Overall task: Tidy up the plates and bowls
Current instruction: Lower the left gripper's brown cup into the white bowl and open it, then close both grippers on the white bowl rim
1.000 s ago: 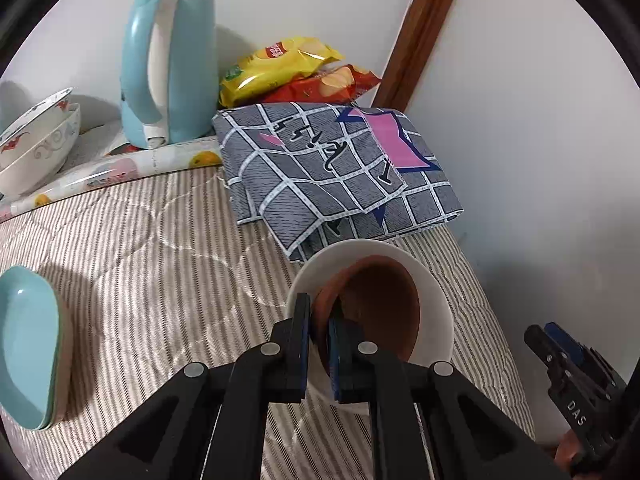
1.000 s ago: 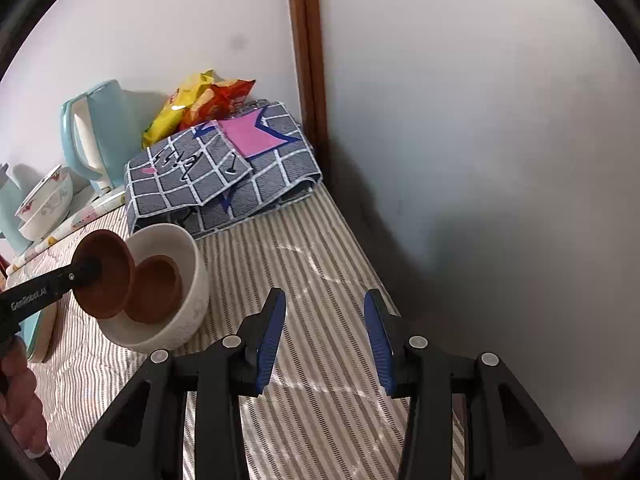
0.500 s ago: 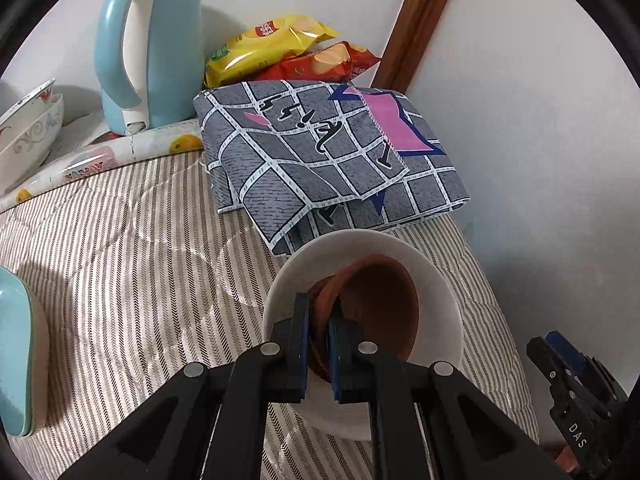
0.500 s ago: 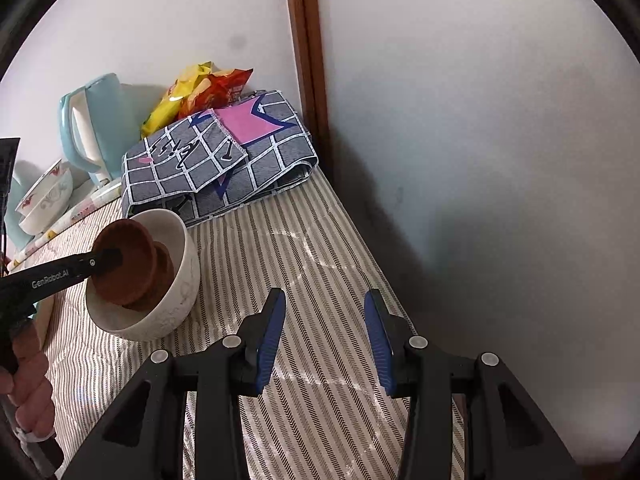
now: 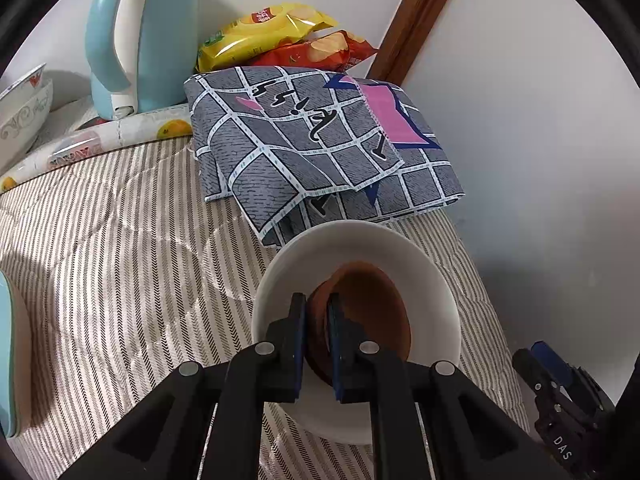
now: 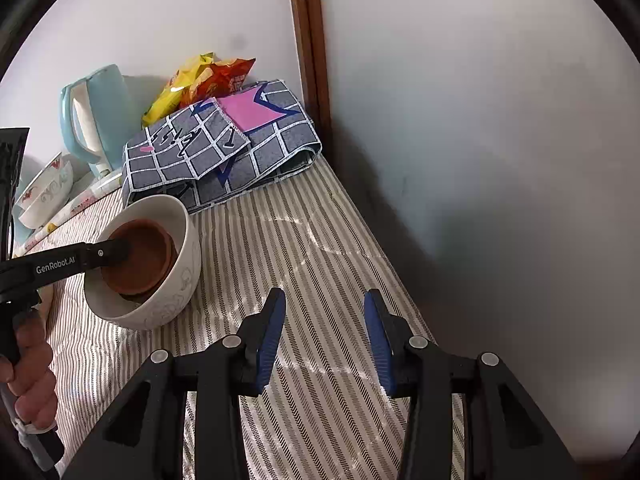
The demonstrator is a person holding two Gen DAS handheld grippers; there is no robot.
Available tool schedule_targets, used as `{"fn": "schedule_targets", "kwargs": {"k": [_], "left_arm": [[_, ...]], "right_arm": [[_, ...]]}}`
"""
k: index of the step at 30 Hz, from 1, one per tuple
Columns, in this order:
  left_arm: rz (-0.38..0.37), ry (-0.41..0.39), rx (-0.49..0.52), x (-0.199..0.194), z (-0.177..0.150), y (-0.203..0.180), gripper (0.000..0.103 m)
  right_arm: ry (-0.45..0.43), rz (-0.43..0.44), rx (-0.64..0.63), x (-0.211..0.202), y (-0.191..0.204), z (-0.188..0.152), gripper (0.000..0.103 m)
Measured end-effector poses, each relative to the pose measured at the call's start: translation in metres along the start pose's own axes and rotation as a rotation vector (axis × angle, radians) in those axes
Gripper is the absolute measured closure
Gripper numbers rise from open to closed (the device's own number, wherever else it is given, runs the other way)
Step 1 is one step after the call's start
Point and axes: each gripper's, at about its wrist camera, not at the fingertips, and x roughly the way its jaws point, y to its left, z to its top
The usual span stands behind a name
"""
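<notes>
A white bowl [image 5: 432, 276] stands on the striped cloth, also in the right wrist view [image 6: 176, 296]. Inside it lie two small brown dishes, one nested on the other [image 6: 140, 256]. My left gripper [image 5: 318, 308] is shut on the rim of the upper brown dish [image 5: 372, 300], which rests down in the bowl. In the right wrist view the left gripper [image 6: 120, 250] reaches into the bowl from the left. My right gripper [image 6: 324, 316] is open and empty, held above the cloth to the right of the bowl.
A folded grey checked cloth [image 5: 320, 148] lies behind the bowl, with snack bags [image 5: 272, 36] and a blue kettle [image 5: 140, 36] at the wall. Patterned bowls [image 5: 24, 116] are stacked far left. A teal plate [image 5: 8, 360] lies at the left edge. The wall runs along the right.
My left gripper has lowered the brown dish from above the bowl's left rim down into the white bowl, onto the other brown dish. The right gripper has stayed open, shifting slightly.
</notes>
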Motion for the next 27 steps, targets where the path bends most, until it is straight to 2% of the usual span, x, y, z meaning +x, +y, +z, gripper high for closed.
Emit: {"fn": "schedule_targets", "kwargs": {"k": [6, 12, 20, 27], "left_arm": [[-0.018, 0.012, -0.005, -0.002, 0.001, 0.0, 0.085], [-0.015, -0.032, 0.025, -0.02, 0.002, -0.004, 0.079], [0.019, -0.056, 0.007, -0.036, 0.002, 0.008, 0.079], [0.042, -0.037, -0.022, -0.034, 0.001, 0.023, 0.079]], "right_arm": [[0.003, 0.0, -0.011, 0.0, 0.004, 0.002, 0.062], [-0.004, 0.032, -0.03, -0.002, 0.016, 0.011, 0.062], [-0.004, 0.117, -0.04, -0.001, 0.039, 0.028, 0.062], [0.048, 0.18, -0.039, 0.016, 0.062, 0.039, 0.062]]}}
